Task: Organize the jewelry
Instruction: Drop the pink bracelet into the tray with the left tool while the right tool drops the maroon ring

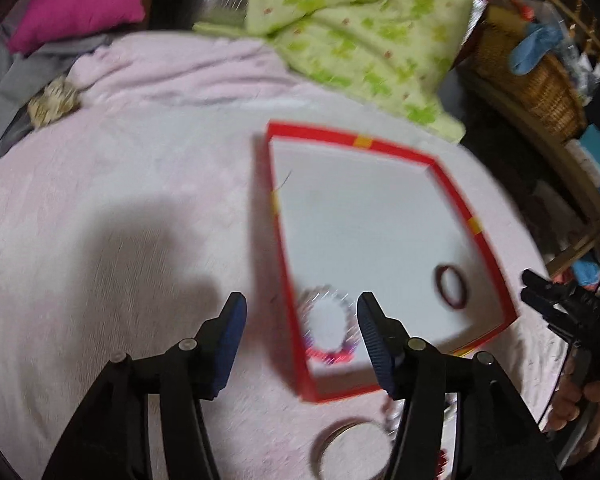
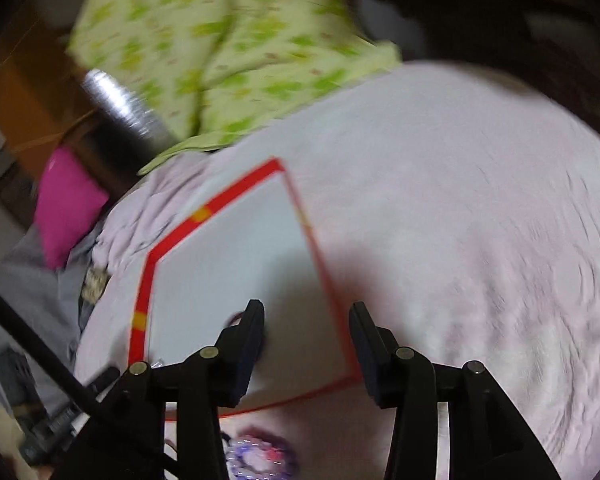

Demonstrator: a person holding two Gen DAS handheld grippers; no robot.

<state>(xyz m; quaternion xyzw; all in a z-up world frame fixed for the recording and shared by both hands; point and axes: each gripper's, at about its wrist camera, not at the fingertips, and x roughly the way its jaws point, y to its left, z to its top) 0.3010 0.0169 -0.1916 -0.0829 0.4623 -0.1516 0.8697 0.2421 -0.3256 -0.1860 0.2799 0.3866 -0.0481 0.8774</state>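
Note:
A red-rimmed box with a white floor lies on a pink blanket. In it are a beaded bracelet at the near corner and a dark red bangle at the right. My left gripper is open and empty above the box's near left edge. A gold bangle lies on the blanket below it. In the right wrist view the box shows again. My right gripper is open and empty over its near right edge. A purple beaded bracelet lies on the blanket below it.
A green patterned quilt is bunched behind the box. A magenta pillow lies at the far left. A wicker basket and clutter stand beyond the bed's right edge. The right gripper also shows in the left wrist view.

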